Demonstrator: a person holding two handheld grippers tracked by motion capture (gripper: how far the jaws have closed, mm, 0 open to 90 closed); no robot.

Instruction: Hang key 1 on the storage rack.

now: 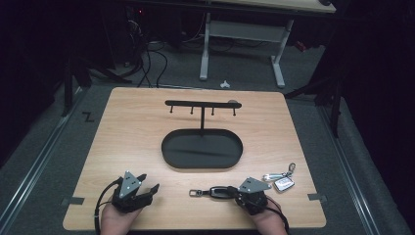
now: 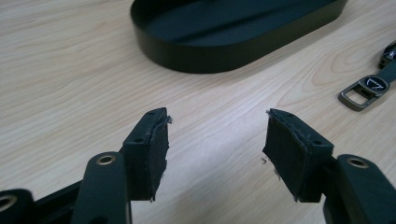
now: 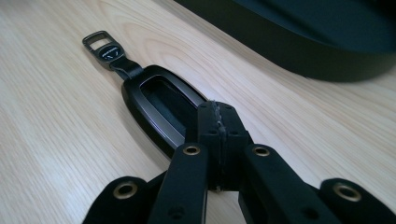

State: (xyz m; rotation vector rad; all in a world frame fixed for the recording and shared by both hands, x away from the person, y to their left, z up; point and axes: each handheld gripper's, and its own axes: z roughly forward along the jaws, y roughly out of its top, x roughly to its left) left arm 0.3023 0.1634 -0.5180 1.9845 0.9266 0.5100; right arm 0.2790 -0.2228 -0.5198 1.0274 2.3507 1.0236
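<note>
Black oval tray (image 1: 202,149) sits mid-table from the high view, one T-shaped hook stand (image 1: 202,105) rising from its far edge with four pegs. I count two car key fobs: one black key fob (image 1: 219,192) near the front edge, touching my right gripper (image 1: 238,195), and one silver key fob (image 1: 284,183) just beyond, to the right. My left gripper (image 1: 149,187) rests apart at front left. Left gripper view: jaws spread wide over bare wooden table (image 2: 70,70), nothing between them. Right gripper view: jaws pressed together, tips lying at the black fob's near end, and I can't tell whether they pinch it; its strap buckle (image 3: 103,45) points away.
</note>
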